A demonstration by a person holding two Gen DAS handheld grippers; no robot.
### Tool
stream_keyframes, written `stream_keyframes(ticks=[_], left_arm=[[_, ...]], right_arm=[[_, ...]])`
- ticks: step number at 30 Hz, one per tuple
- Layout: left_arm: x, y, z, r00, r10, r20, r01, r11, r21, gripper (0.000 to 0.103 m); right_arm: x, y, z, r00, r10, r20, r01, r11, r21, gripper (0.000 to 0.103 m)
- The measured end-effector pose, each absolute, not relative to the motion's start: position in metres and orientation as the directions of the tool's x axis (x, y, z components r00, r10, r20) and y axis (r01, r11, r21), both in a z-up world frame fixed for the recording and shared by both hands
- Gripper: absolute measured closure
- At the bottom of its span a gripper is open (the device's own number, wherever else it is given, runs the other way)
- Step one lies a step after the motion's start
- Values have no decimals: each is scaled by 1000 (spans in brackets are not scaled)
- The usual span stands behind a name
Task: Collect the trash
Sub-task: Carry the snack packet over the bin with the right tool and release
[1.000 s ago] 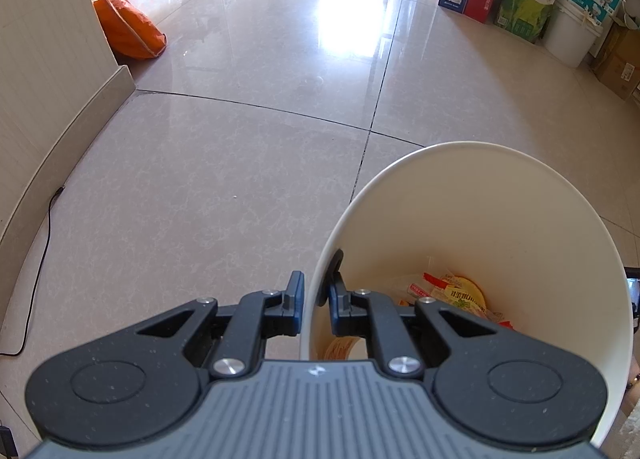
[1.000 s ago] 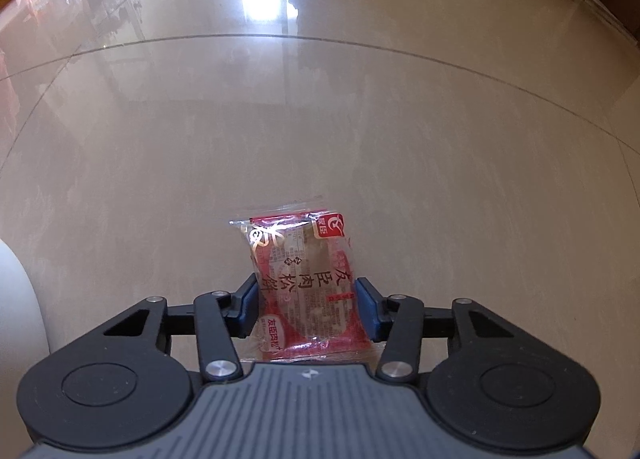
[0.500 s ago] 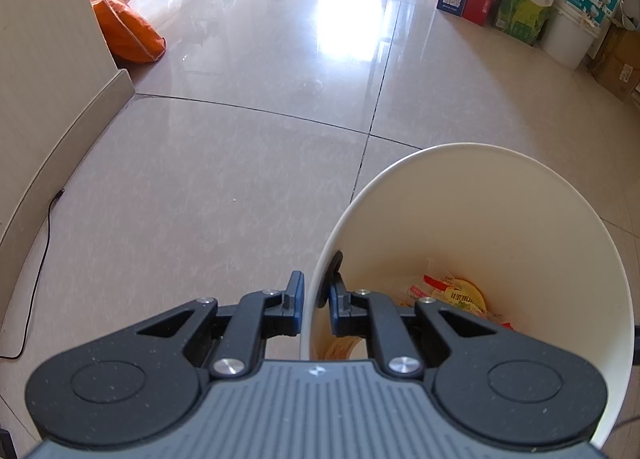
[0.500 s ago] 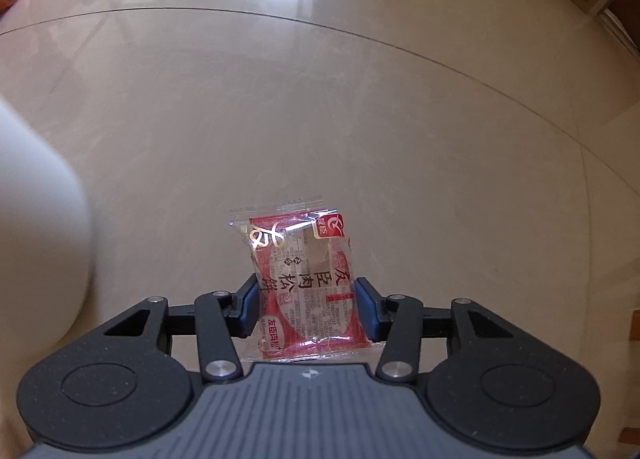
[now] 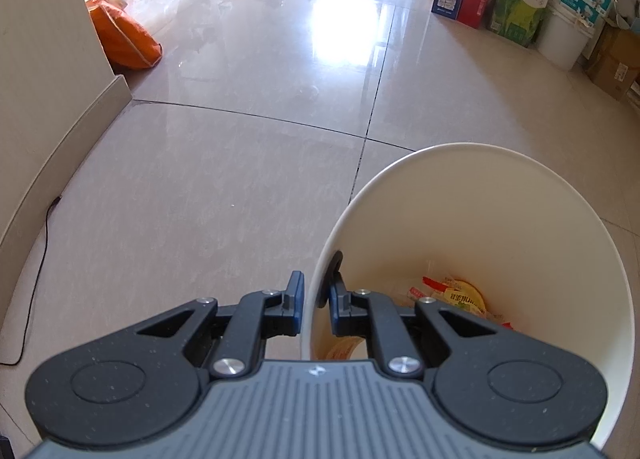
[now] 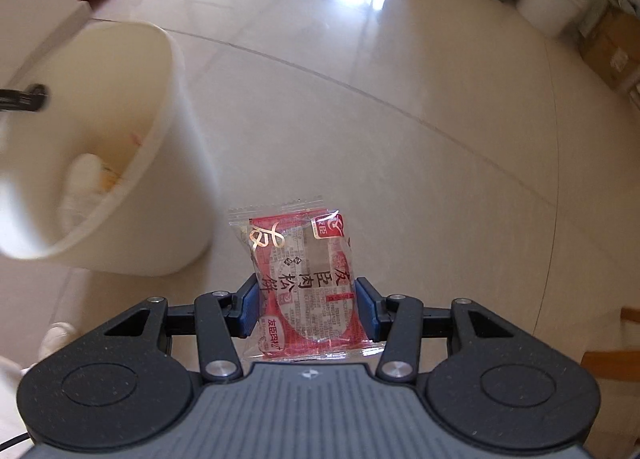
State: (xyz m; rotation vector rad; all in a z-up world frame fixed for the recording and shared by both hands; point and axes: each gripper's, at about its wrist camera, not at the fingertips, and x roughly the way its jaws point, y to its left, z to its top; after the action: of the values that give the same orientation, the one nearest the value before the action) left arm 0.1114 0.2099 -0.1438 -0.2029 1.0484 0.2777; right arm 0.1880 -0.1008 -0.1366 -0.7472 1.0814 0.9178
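Observation:
My left gripper [image 5: 314, 301] is shut on the near rim of a cream-white trash bin [image 5: 500, 195], one finger outside the wall and one inside. Wrappers [image 5: 452, 295] lie at the bin's bottom. In the right wrist view, my right gripper [image 6: 306, 309] is shut on a red snack packet [image 6: 306, 283] with clear sealed edges, held upright above the floor. The same bin [image 6: 132, 163] stands to the left of the packet, blurred, with the left gripper's fingertip [image 6: 34, 97] on its rim.
Glossy beige tiles stretch ahead. An orange bag [image 5: 120, 39] leans by the wall corner on the left. Cardboard boxes [image 5: 520, 3] and a white bucket [image 5: 564, 39] line the far right wall. A black cable [image 5: 36, 259] runs along the left skirting.
The right gripper has swung left with the packet, so the bin has come into its view on the left. The left gripper still holds the bin rim, its view tilted slightly.

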Motion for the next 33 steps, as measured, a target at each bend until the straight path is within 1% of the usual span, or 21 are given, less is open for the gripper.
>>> stream_keyframes(ticks=[3,5,10,17,27,29,33], left_arm=[[111,214,-144,471,112,-875,-332,941,-59,92],[112,214,-143,473,113,-874,-324,944,-54,92],[113,215,-143,478,105,-872,-330,942,-68,92],[113,221,-143,480,82,-874,-335,937,-96,92],[113,227,-146,483,51,-874,-348,927,-138,91],[112,229,-146,484,48,-874,-346,928,-140,90],[112,230,-147,485,41,-874,-349,925,-150,90]], right_arm=[[169,-85,-105,177,299,-938,-920,389,-49,49],[159,-69,-89,167,335,-927,-936,350,-42,49],[131,-24,-74,128,382,-915,-969,247,-32,49],[103,29,-91,27,407,-913,-987,156,41,49],[83,94,-150,37,316,-948,-997,80,-12,49],[82,100,-158,68,310,-948,-996,72,-47,48],[87,105,-164,60,322,-945,-995,97,-30,47]])
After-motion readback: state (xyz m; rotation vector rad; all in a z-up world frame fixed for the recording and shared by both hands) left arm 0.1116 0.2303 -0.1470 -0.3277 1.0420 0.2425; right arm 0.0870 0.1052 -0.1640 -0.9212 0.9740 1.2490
